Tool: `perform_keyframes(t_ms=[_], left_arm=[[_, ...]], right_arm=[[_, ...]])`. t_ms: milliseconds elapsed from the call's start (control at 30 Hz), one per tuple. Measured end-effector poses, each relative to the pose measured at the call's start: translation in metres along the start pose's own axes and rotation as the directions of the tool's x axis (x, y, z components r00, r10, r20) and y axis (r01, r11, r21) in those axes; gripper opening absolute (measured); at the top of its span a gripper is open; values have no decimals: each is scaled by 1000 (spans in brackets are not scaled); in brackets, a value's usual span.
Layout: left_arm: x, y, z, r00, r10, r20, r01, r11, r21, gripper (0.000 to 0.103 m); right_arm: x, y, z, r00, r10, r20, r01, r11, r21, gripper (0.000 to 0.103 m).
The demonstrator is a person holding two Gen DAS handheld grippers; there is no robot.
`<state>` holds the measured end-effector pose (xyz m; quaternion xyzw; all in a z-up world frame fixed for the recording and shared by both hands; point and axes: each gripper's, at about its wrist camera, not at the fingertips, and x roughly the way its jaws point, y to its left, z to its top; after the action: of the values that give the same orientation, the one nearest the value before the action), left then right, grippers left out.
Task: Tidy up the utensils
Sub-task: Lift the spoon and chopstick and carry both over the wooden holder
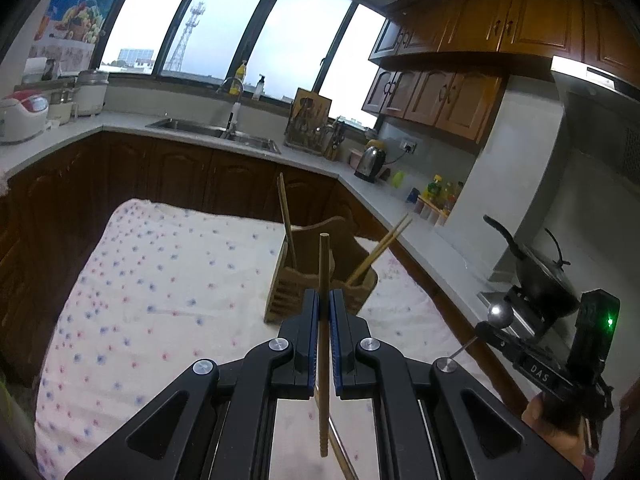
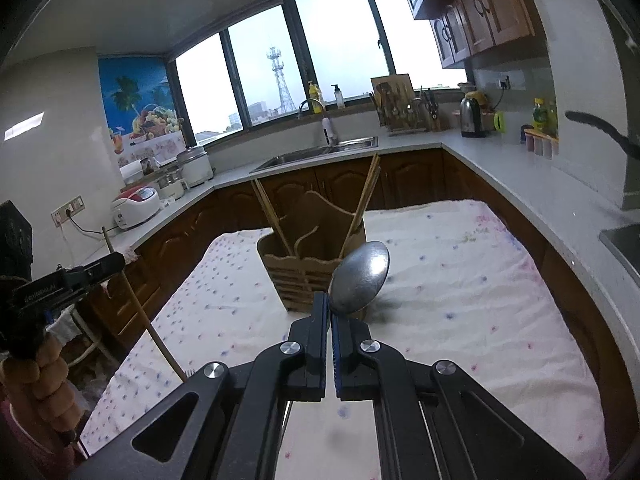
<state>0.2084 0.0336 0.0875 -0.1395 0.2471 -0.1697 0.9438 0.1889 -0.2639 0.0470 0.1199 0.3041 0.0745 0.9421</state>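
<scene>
Left tool (image 1: 324,300) clamps an upright chopstick (image 1: 323,276); right tool (image 2: 330,308) clamps a spoon (image 2: 362,276). Wooden holder (image 2: 308,268) stands beyond both.

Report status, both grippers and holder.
Left hand-held gripper shut on wooden chopstick. Right shut on metal spoon. Wooden slatted holder ahead, unobstructed.

The tabletop (image 2: 460,280) is covered by a dotted cloth (image 1: 160,280) and is occupied only by a wooden utensil holder (image 2: 308,276) near its far edge. The holder's openings are partly blocked by chopsticks (image 2: 366,196) slanting outward from both sides. Open cloth is left to either side of the holder and along the near edge.
</scene>
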Motion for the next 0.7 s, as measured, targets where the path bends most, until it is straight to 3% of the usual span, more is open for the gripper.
perform_keyframes(t_ms=[367,700], left_arm=[[29,5,38,995,7,95,-11,999,35,3],[67,12,72,976,-14,219,3,999,50,4]], right_arm=[[26,1,43,997,-27,70,30,999,-41,2],[60,7,84,989,-58,134,70,994,-89,2]])
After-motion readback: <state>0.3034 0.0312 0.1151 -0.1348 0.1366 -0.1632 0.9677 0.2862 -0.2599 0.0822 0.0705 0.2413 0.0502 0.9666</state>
